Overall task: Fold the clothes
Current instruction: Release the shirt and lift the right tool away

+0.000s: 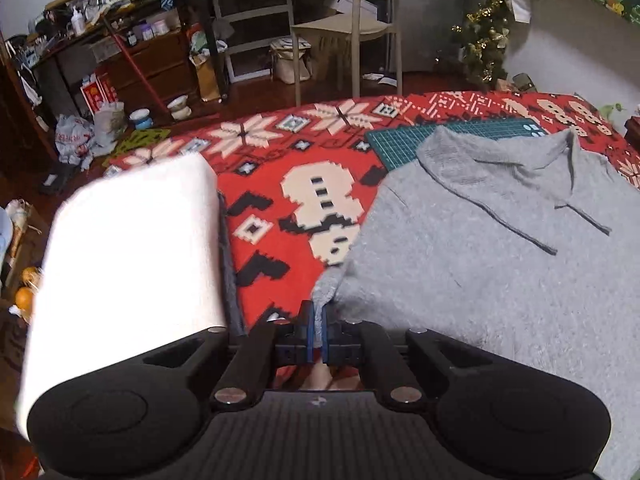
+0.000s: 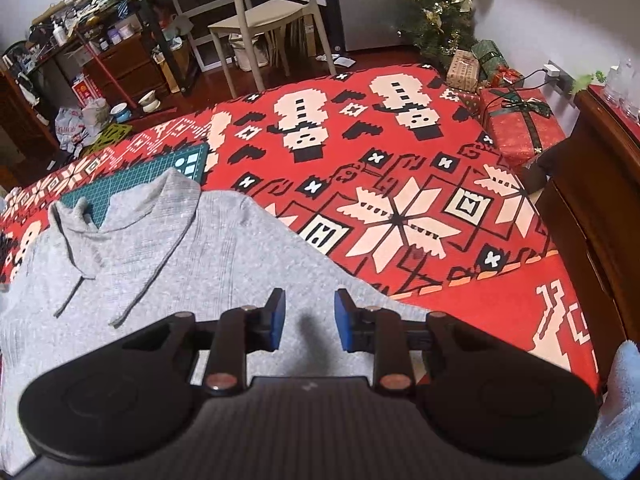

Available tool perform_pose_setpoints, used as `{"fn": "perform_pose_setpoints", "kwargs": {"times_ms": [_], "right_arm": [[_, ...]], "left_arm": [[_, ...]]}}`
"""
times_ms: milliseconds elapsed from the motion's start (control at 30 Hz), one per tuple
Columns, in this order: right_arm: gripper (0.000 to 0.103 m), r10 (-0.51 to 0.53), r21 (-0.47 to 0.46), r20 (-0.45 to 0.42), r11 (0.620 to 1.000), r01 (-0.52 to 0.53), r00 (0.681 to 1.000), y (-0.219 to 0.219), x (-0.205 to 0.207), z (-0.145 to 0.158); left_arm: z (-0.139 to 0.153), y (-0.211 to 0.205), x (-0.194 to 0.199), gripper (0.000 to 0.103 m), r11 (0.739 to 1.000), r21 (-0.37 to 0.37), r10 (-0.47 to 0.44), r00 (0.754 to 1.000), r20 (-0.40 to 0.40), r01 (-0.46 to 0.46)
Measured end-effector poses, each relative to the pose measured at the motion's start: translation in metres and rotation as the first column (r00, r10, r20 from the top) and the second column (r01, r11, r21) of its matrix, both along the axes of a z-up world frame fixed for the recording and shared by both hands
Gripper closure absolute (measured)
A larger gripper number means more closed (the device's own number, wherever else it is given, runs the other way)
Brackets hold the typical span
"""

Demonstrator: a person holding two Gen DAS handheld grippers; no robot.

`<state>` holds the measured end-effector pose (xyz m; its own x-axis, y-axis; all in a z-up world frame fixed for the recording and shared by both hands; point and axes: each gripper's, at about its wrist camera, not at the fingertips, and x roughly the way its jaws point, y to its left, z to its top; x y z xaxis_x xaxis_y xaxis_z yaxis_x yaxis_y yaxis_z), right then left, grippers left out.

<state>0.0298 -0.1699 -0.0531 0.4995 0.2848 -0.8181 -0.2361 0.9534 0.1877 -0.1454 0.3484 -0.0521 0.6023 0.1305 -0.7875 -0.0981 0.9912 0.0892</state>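
A grey hooded sweater (image 1: 480, 240) lies flat on a red patterned blanket (image 1: 280, 160), hood and drawstrings toward the far side. My left gripper (image 1: 317, 312) is shut on a pinch of the sweater's left edge, with grey cloth squeezed between the blue pads. In the right wrist view the same sweater (image 2: 160, 248) spreads to the left and under my right gripper (image 2: 309, 312). That gripper hovers over the sweater's right part with its blue pads (image 2: 277, 324) apart and nothing between them.
A folded white cloth (image 1: 128, 264) lies on the blanket to the left of the left gripper. A green cutting mat (image 1: 440, 136) sits under the hood. Beyond the blanket stand a beige chair (image 1: 352, 28), cluttered shelves, a small decorated tree (image 2: 440, 8) and wrapped gifts (image 2: 520, 124).
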Motion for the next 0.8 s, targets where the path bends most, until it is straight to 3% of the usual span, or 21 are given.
{"fn": "perform_pose_setpoints", "kwargs": {"times_ms": [100, 300, 400, 500, 633, 800], "right_arm": [[0.074, -0.005, 0.006, -0.004, 1.000, 0.005, 1.000, -0.001, 0.001, -0.002], [0.074, 0.002, 0.020, 0.009, 1.000, -0.002, 1.000, 0.005, 0.000, 0.005], [0.074, 0.060, 0.033, 0.029, 0.998, -0.061, 0.998, 0.021, -0.006, 0.016], [0.074, 0.198, 0.058, 0.055, 0.978, -0.202, 0.979, 0.058, -0.019, 0.030], [0.074, 0.417, 0.109, 0.088, 0.899, -0.425, 0.905, 0.136, -0.039, 0.042], [0.074, 0.664, 0.144, 0.116, 0.725, -0.674, 0.739, 0.253, -0.075, 0.042]], "left_arm": [[0.019, 0.002, -0.004, 0.099, 0.999, 0.040, 0.003, 1.000, 0.007, -0.004], [0.035, 0.014, 0.004, 0.099, 0.997, 0.028, 0.068, 0.998, 0.007, -0.069], [0.027, 0.013, 0.014, 0.099, 0.997, 0.035, 0.069, 0.997, -0.023, -0.068], [0.021, 0.015, 0.021, 0.099, 0.997, 0.026, 0.070, 0.996, -0.047, -0.069], [0.019, 0.018, 0.028, 0.099, 0.997, 0.005, 0.071, 0.996, -0.051, -0.071], [0.018, 0.023, 0.036, 0.099, 0.999, -0.016, 0.040, 0.998, -0.048, -0.041]]}}
